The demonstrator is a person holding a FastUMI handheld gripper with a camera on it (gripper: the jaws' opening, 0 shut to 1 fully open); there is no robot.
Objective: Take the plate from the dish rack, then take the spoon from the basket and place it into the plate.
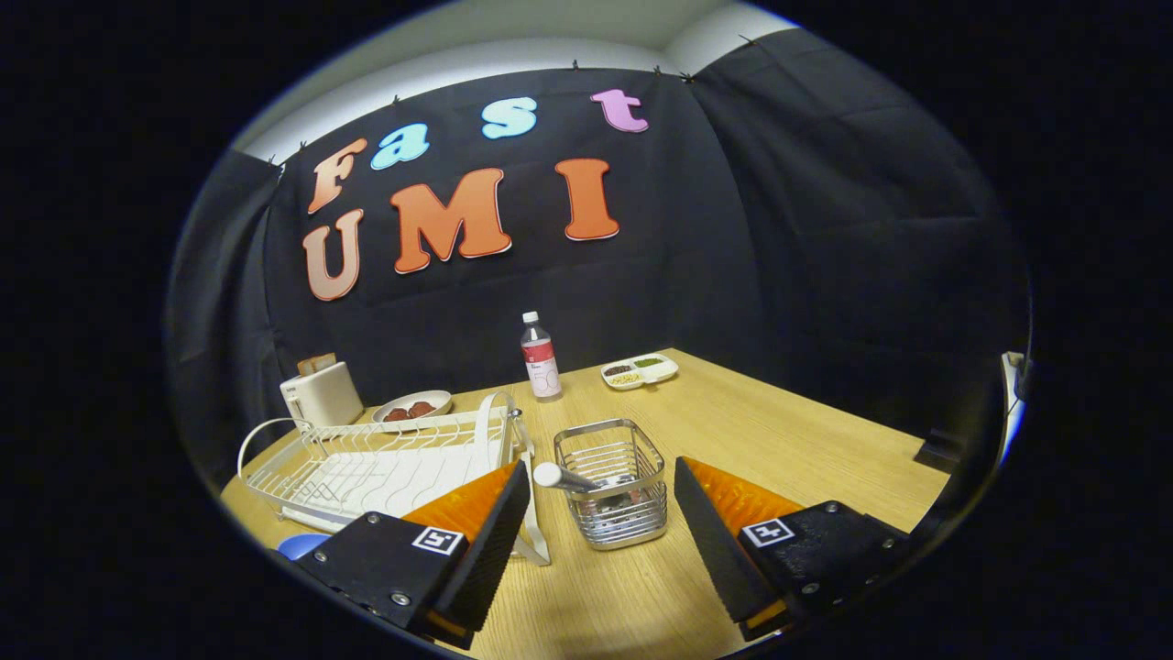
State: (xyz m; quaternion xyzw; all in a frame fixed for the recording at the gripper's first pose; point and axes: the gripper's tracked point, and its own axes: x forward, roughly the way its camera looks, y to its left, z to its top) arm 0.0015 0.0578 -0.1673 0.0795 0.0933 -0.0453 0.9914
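a light wood table [733, 431] carries a white dish rack [385, 463] at lower left, a wire basket [612, 495] at centre, a toaster [321, 394] and a plate of food [412, 408] behind the rack, a bottle [540, 357] mid-frame, and a divided snack tray [640, 370] to its right.

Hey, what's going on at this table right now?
A person's handheld gripper hangs open over the wooden table, holding nothing. Between its fingers stands a wire basket with the spoon's handle leaning out. The white dish rack sits beside it; something blue peeks out near the rack.
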